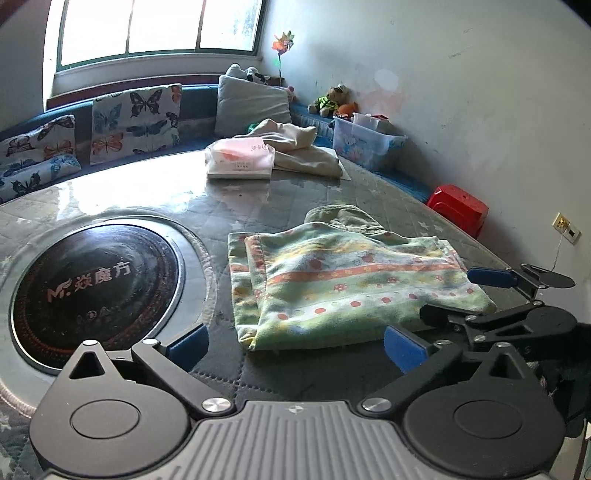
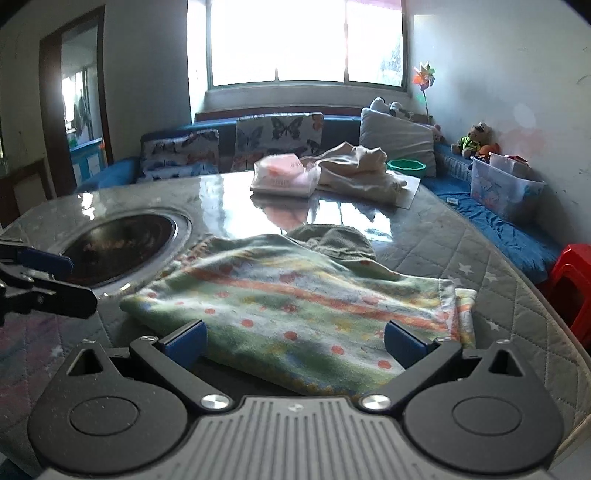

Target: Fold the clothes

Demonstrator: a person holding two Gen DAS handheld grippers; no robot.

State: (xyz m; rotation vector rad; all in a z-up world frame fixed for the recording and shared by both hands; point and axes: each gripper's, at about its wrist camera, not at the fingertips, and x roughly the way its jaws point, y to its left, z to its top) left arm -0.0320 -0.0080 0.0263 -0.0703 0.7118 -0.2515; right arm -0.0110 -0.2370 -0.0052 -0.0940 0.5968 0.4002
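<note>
The folded towel [image 2: 295,306] is seen just ahead of the right tool [image 2: 295,341] – nearer than the left tool [image 1: 295,341] – both released, nothing grasped.

Folded green patterned garment [image 1: 343,288], lying flat on quilted table [image 1: 288,195]

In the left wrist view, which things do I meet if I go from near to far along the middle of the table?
Left gripper → striped cloth → pink bag → grey pillow → window.
</note>
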